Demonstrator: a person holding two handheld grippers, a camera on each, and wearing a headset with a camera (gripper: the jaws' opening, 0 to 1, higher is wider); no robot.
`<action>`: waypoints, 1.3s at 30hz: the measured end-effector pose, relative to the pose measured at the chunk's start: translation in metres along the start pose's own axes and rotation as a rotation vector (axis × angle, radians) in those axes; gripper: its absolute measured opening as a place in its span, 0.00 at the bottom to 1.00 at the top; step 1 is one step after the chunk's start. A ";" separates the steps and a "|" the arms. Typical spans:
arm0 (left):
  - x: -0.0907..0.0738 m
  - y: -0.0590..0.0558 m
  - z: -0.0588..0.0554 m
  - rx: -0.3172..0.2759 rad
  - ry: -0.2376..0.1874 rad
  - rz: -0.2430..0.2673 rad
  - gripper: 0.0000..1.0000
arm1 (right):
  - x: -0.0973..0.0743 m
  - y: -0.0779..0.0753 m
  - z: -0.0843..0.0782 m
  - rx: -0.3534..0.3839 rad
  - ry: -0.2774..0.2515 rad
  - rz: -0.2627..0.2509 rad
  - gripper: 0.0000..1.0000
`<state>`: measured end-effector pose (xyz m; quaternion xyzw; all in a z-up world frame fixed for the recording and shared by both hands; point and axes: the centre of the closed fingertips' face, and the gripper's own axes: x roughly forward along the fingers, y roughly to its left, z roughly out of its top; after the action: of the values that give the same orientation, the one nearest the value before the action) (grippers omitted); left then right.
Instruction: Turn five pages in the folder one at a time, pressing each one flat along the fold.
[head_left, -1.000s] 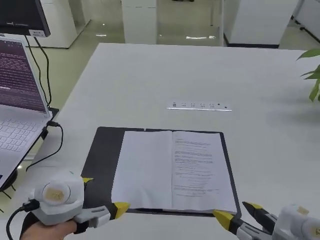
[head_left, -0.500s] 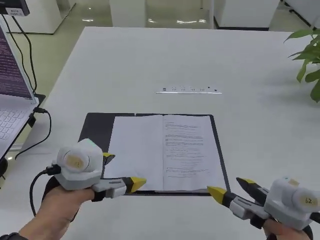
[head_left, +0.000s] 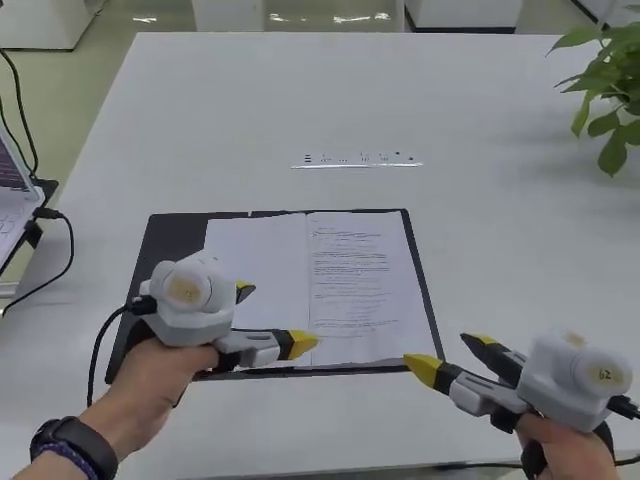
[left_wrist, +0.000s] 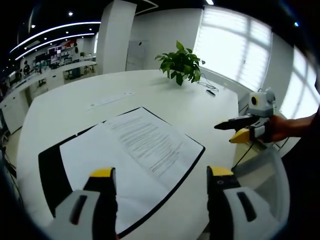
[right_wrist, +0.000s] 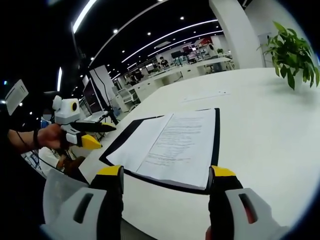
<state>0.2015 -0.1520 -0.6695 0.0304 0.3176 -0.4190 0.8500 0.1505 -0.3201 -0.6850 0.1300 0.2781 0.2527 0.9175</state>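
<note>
An open black folder (head_left: 172, 262) lies flat on the white table, with a blank sheet (head_left: 262, 268) on its left side and a printed page (head_left: 352, 272) on its right. My left gripper (head_left: 272, 318) hovers open over the folder's near left part, one yellow tip above the blank sheet's lower edge. My right gripper (head_left: 449, 355) stands open just off the folder's near right corner, holding nothing. In the left gripper view, the folder (left_wrist: 135, 150) lies ahead of the open left gripper (left_wrist: 161, 172). The right gripper view has the folder (right_wrist: 170, 140) beyond the open right gripper (right_wrist: 166, 171).
A flush socket strip (head_left: 355, 160) sits in the table beyond the folder. A potted plant (head_left: 603, 85) stands at the far right. A black cable (head_left: 62, 255) and a laptop's edge (head_left: 8, 200) are at the left. Bare table surrounds the folder.
The camera has tilted down. Both grippers have come further into view, the left one moving up and right over the folder's near edge. The pages lie as before.
</note>
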 end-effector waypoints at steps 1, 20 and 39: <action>0.003 -0.001 0.000 -0.002 0.007 -0.006 0.74 | 0.000 0.000 0.000 0.000 0.001 0.000 0.68; 0.068 -0.035 0.008 0.030 0.084 -0.110 0.73 | -0.009 -0.015 -0.005 0.031 0.008 -0.010 0.71; 0.139 -0.065 0.007 0.072 0.139 -0.137 0.74 | -0.007 -0.023 -0.012 0.055 0.021 -0.005 0.71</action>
<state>0.2197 -0.2926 -0.7286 0.0683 0.3620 -0.4841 0.7937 0.1477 -0.3421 -0.7001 0.1520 0.2951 0.2438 0.9113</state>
